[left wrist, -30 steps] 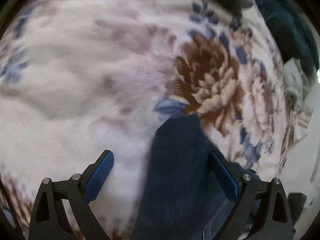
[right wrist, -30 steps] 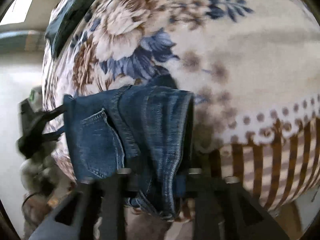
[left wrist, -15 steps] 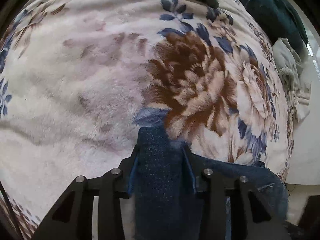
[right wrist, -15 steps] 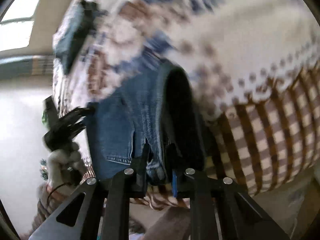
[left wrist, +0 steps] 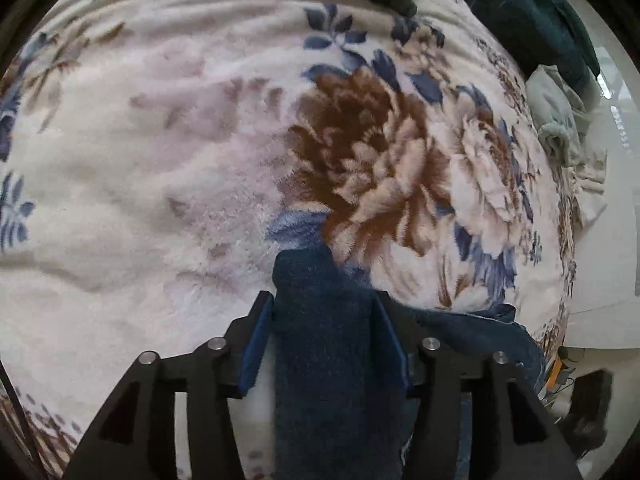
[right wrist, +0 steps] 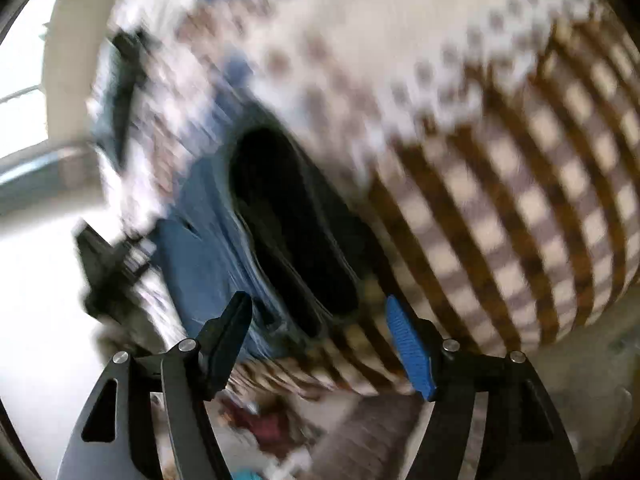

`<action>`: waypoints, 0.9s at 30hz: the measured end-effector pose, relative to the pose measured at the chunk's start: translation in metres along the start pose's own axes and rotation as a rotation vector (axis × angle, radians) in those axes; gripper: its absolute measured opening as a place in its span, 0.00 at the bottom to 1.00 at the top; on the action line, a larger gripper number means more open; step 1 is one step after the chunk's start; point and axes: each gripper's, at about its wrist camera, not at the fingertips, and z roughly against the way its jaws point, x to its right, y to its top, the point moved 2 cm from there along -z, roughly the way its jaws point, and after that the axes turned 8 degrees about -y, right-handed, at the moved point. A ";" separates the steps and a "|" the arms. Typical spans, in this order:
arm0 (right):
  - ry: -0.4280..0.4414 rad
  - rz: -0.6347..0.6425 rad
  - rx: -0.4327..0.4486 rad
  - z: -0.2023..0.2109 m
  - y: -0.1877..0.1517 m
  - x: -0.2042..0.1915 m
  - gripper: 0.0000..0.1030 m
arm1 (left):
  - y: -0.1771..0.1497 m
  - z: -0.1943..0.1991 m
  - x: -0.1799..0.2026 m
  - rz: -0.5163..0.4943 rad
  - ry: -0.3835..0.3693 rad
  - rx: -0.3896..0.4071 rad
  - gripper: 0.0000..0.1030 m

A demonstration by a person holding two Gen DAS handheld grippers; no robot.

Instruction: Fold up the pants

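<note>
The left gripper [left wrist: 324,344] is sitting with its blue-padded fingers [left wrist: 256,344] drawn in around a thick fold of dark denim; the right pad is pressing the cloth, while a thin pale gap is showing along the left pad, so whether it is truly clamping is hard to say. The pants [left wrist: 332,360] are running up between the fingers, their folded end lying on the floral blanket [left wrist: 160,168] just below its big brown flower, with more denim spreading off to the right of the gripper along the blanket's edge. Beyond the flower, a pale grey garment [left wrist: 560,128] and a dark teal cloth [left wrist: 532,12] are lying at the far right rim of the blanket.

The right gripper [right wrist: 320,340] is hanging with its jaws spread wide and nothing between them. Its view is blurring heavily. The pants [right wrist: 200,256] are lying just ahead of its left finger, an opening in the denim gaping dark, where the blanket's [right wrist: 520,184] brown checked border is draping down.
</note>
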 end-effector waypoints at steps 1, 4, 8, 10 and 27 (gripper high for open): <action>0.027 -0.001 0.035 0.009 0.009 -0.005 0.70 | 0.000 0.000 0.000 0.002 -0.011 0.000 0.48; 0.054 0.001 0.069 0.003 0.045 -0.021 0.70 | 0.001 -0.008 -0.005 0.022 -0.020 -0.004 0.48; 0.058 0.005 -0.016 -0.044 0.091 -0.041 0.33 | 0.004 -0.018 -0.015 0.080 -0.062 0.002 0.48; -0.007 0.067 0.016 -0.046 0.097 -0.054 0.29 | 0.004 -0.022 -0.022 0.110 -0.081 0.006 0.45; -0.085 0.099 0.034 -0.018 0.085 -0.025 0.55 | 0.028 -0.022 -0.036 0.130 -0.041 0.004 0.13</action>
